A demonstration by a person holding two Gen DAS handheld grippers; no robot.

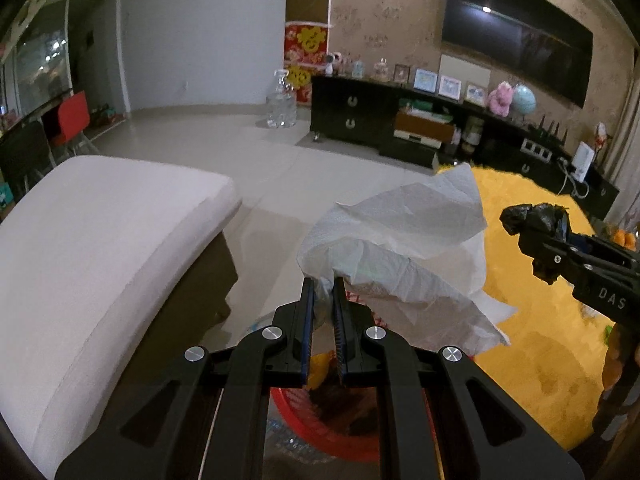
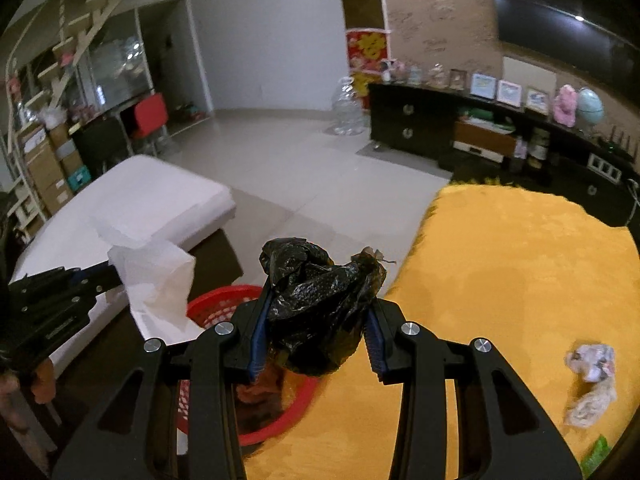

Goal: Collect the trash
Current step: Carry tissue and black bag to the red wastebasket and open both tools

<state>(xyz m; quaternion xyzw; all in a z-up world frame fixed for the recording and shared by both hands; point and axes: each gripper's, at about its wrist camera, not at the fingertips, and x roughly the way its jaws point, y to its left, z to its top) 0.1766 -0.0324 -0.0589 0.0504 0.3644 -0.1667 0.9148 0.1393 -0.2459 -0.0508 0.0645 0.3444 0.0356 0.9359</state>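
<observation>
My left gripper (image 1: pixel 324 286) is shut on a crumpled white paper tissue (image 1: pixel 400 236), which fans out up and to the right of the jaws. It hangs over a red plastic basket (image 1: pixel 320 436) seen between the fingers. The right gripper (image 2: pixel 318 312) is shut on a scrunched black plastic bag (image 2: pixel 320 300), above the same red basket (image 2: pixel 216 304) at the edge of the yellow tablecloth (image 2: pixel 520 272). The right gripper with the black bag (image 1: pixel 532 220) shows at the right edge of the left wrist view. The tissue (image 2: pixel 156 280) in the left gripper shows at the left in the right wrist view.
A crumpled pale wrapper (image 2: pixel 592 380) and a green scrap (image 2: pixel 596 452) lie on the yellow cloth at the right. A white cushioned seat (image 1: pixel 100 248) stands to the left of the basket. A black TV cabinet (image 1: pixel 420 120) lines the far wall across the tiled floor.
</observation>
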